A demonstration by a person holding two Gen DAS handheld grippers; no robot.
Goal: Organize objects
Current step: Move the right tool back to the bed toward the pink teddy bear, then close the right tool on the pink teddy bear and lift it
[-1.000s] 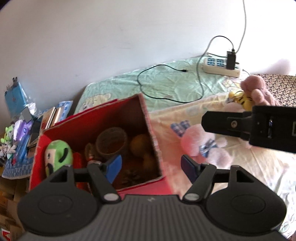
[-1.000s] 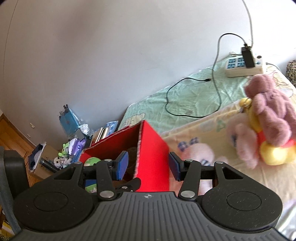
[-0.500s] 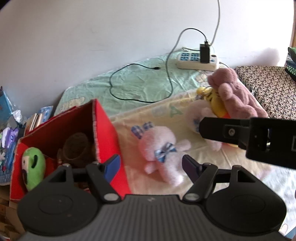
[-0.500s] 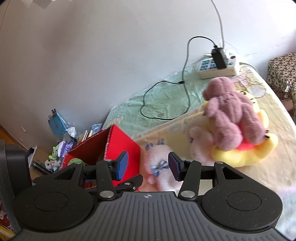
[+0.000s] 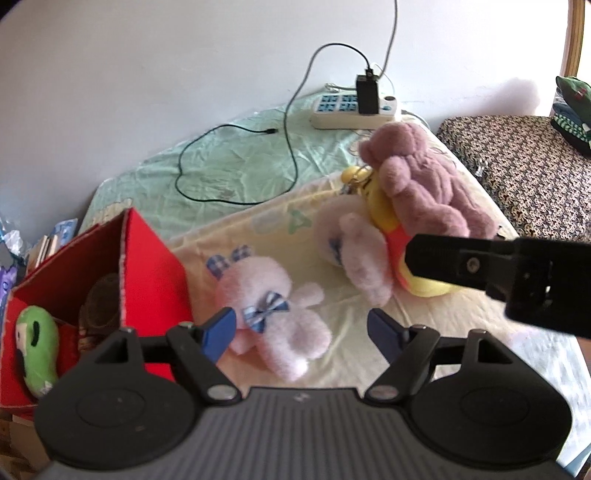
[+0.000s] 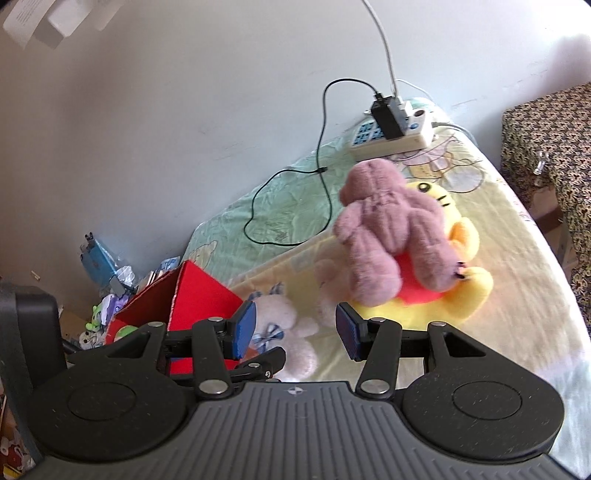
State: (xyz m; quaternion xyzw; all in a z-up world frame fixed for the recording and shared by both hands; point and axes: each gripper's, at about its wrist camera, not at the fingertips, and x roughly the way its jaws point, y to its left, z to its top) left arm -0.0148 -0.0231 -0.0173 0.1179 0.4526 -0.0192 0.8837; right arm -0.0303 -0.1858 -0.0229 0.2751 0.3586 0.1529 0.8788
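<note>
No readable text, brand, number or label anywhere in either view. The white paper sheets taped to the wall (image 6: pixel 40 20), upper left of the right wrist frame, carry lines of print too blurred to read, and the pale yellow printed bed sheet (image 5: pixel 295 221) shows large faded shapes near the centre of the left wrist frame that may be letters but can't be made out. The packaging in the floor clutter (image 6: pixel 98 258) at the left edge is too small to read.
</note>
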